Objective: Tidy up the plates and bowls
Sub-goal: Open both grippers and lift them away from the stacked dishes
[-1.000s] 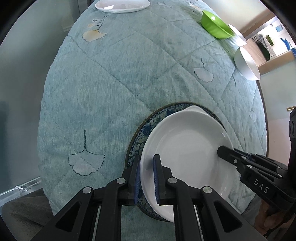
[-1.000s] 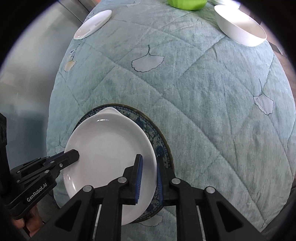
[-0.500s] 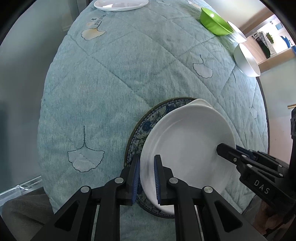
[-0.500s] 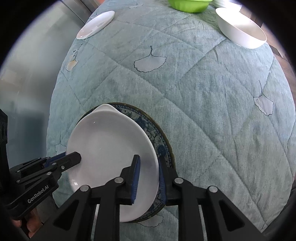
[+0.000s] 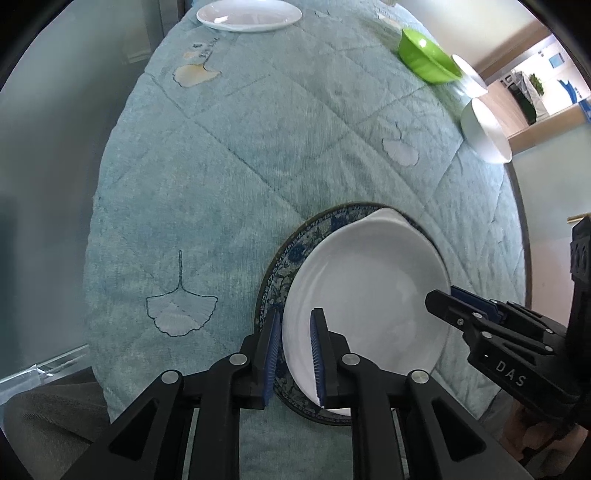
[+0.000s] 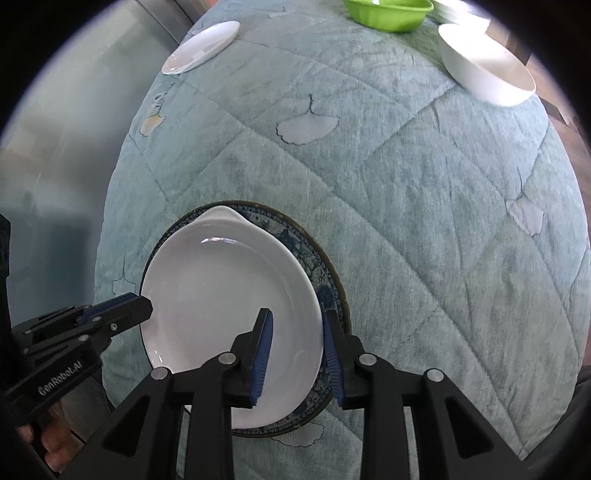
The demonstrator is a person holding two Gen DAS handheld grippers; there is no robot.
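left claw (image 5: 295, 350) opening astride glossy white dish (image 5: 369, 295) rim | right claw (image 6: 297, 354) opening, same | patterned blue plate (image 5: 284, 269) beneath

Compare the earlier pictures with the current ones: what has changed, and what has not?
Both the left gripper and right gripper are opening, their pads parting from the rim of the white handled dish, which now rests on the blue patterned plate. The far white plate, green bowl and white bowl stayed put.
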